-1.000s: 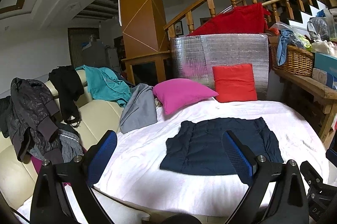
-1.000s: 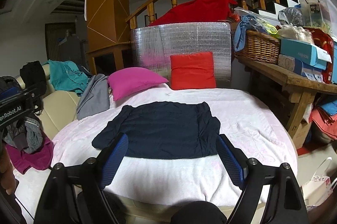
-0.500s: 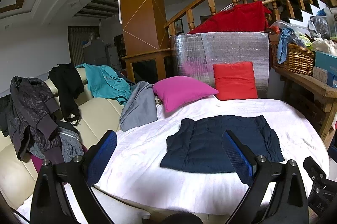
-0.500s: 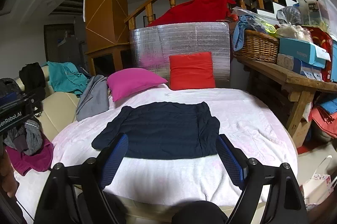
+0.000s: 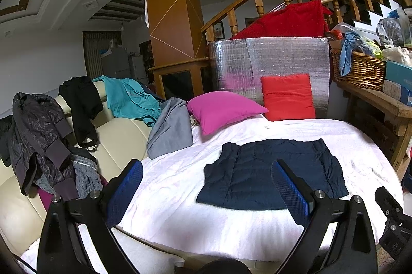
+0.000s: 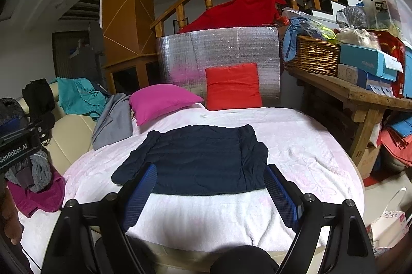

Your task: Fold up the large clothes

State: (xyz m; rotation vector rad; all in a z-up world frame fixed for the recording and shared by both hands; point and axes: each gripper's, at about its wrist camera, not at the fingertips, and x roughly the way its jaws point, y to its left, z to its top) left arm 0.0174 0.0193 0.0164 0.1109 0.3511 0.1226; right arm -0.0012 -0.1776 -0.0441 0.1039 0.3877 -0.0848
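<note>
Navy quilted jacket (image 6: 200, 158) lay flat on the white bedspread (image 6: 309, 153), just beyond my right gripper (image 6: 209, 193), centred between its spread, empty fingers. My left gripper (image 5: 207, 193) was likewise released, with the jacket off to its right.

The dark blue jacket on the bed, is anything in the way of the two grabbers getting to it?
Nothing visible. The dark blue jacket lies flat on the white bedcover, with only bare cover between it and the open left gripper and right gripper. The pink pillow sits behind it.

Navy jacket (image 5: 270, 176) flat on white bed (image 5: 167, 186), left gripper (image 5: 206, 193) gaping
</note>
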